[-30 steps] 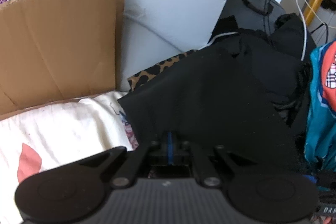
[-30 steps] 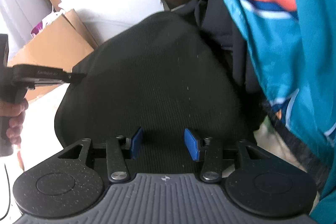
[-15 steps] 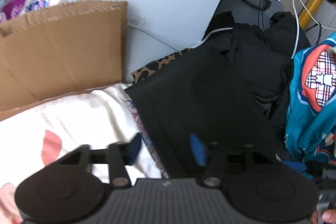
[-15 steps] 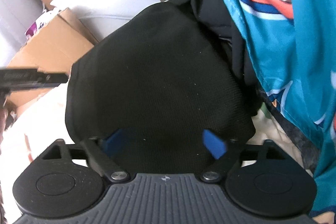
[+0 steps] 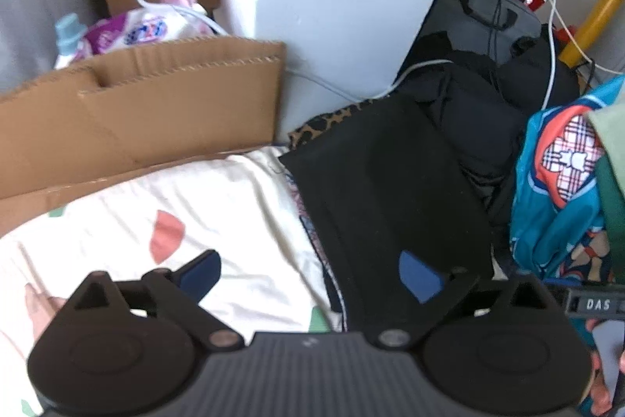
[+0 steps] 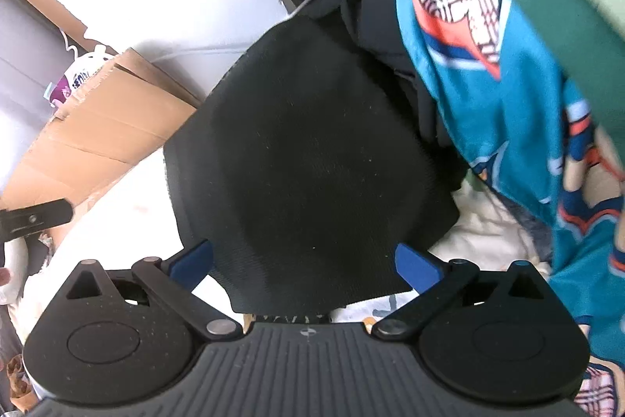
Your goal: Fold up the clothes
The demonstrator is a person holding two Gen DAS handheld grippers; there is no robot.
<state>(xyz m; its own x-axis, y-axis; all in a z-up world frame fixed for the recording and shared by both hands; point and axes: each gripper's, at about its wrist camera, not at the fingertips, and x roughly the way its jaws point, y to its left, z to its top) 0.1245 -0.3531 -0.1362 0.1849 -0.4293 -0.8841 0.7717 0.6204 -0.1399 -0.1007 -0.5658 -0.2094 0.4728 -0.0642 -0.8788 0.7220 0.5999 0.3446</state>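
Two grippers I steer, left gripper (image 5: 310,276) and right gripper (image 6: 306,262), hang with jaws spread wide, gripping nothing. My folded black knit garment (image 6: 312,159) lies flat on the cream patterned bedsheet (image 5: 218,206), between a brown cardboard box (image 5: 136,112) and a teal printed garment (image 6: 508,127).

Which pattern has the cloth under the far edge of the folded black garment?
Leopard print, tan with black spots; the left wrist view shows it best.
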